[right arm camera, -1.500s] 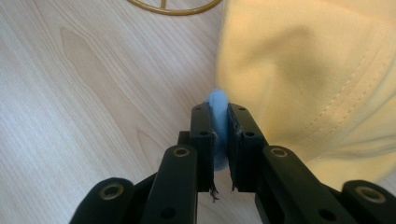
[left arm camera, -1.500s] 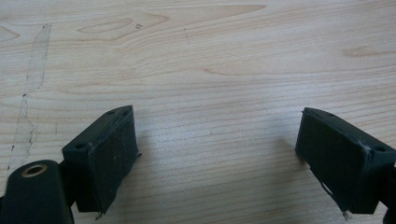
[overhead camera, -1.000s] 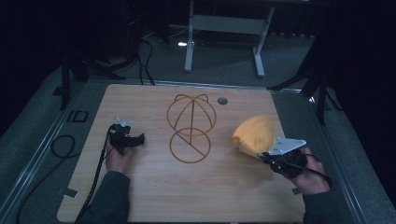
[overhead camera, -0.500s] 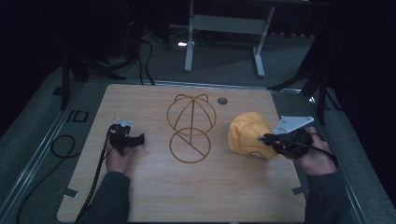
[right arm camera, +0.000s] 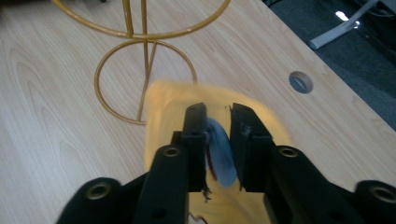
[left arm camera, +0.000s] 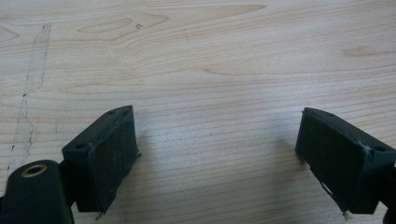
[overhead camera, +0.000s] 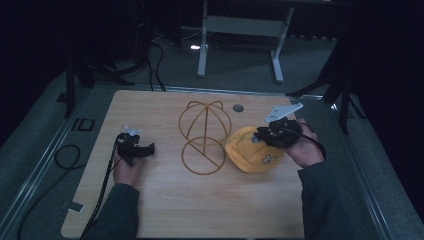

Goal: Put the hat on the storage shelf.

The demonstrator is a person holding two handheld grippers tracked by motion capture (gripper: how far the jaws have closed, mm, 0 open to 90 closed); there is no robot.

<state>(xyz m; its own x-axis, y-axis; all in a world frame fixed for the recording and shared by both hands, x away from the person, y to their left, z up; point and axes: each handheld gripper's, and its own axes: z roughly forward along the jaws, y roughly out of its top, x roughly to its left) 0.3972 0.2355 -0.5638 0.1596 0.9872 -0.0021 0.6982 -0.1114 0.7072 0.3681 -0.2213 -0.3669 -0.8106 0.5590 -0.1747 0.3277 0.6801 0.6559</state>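
On the right side of the wooden table [overhead camera: 165,210], the right gripper [overhead camera: 265,134] clamps its jaws on a yellow cap [overhead camera: 250,157], pinching it by a blue-grey patch so it can be carried toward the gold wire hat stand [overhead camera: 204,135] just beside it. The left gripper [overhead camera: 145,148] rests wide open on bare wood, idle. Compared with a second ago, the cap has moved closer to the stand.

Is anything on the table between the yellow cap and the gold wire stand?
Nothing visible. The right gripper is shut on the yellow cap, which lies beside the gold wire stand, with bare table around it.
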